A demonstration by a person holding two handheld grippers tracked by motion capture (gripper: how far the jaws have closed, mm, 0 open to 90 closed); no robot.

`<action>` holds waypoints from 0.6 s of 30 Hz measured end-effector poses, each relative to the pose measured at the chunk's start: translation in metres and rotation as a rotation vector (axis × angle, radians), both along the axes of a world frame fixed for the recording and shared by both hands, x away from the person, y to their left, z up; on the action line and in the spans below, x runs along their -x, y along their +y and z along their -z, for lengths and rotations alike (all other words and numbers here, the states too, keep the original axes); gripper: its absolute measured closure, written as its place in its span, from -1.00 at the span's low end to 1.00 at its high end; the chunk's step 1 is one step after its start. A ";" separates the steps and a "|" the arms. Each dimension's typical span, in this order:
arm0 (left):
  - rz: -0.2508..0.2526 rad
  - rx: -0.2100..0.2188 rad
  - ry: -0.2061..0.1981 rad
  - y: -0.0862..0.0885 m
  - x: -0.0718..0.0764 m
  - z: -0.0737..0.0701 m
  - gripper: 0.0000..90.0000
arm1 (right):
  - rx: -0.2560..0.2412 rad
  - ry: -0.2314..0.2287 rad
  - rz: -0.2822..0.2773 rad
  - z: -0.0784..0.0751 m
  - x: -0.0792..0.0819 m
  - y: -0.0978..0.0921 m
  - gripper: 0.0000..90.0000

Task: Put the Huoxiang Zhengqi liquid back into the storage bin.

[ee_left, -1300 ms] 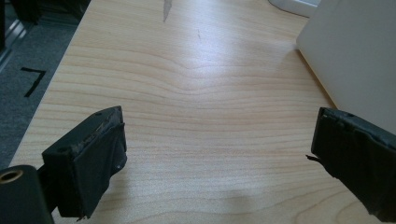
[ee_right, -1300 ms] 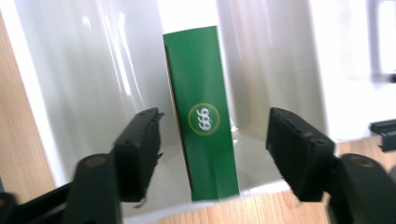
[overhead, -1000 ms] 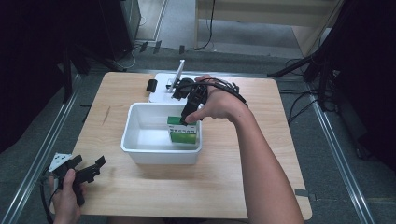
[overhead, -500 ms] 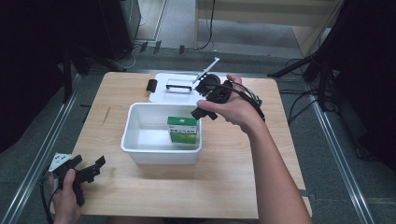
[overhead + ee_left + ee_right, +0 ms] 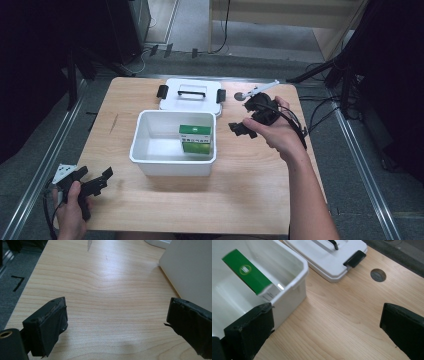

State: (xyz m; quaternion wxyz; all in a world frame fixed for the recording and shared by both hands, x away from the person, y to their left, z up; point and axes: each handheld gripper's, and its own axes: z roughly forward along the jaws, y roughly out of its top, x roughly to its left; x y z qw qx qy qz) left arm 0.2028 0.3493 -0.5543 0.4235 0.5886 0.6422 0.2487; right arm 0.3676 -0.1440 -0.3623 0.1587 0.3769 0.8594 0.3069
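Note:
A white plastic bin [image 5: 172, 162] stands mid-table with a green box [image 5: 195, 137] upright inside, against its right wall. My right gripper [image 5: 242, 119] is held open just right of the bin, above the table, with nothing between its jaws. In the right gripper view [image 5: 324, 335] the bin's corner [image 5: 297, 270] and the green box [image 5: 247, 271] lie to the left of the wide-apart jaws. My left gripper [image 5: 102, 181] rests open at the table's front left corner. Its own view [image 5: 117, 322] has bare wood between the jaws and the bin's wall [image 5: 190, 270] at right.
The bin's white lid [image 5: 190, 97] with black handle and latches lies flat behind the bin, and is nearer in the right gripper view [image 5: 329, 257]. A round cable hole [image 5: 378, 275] sits in the table's far right. Metal rails run along both table sides.
My right gripper has let go of the green box, risen out of the bin and moved right. The box stays in the bin. The left gripper has not moved.

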 end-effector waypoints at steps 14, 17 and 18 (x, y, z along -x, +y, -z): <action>0.000 0.000 -0.002 0.000 0.000 0.000 -0.91 | -0.094 -0.106 0.134 0.045 0.024 -0.058 -1.00; -0.001 0.002 -0.003 0.000 0.000 0.000 -0.91 | -0.113 -0.121 0.163 0.056 0.030 -0.069 -1.00; 0.000 0.002 -0.003 0.000 0.000 0.000 -0.91 | -0.120 -0.122 0.169 0.060 0.031 -0.072 -1.00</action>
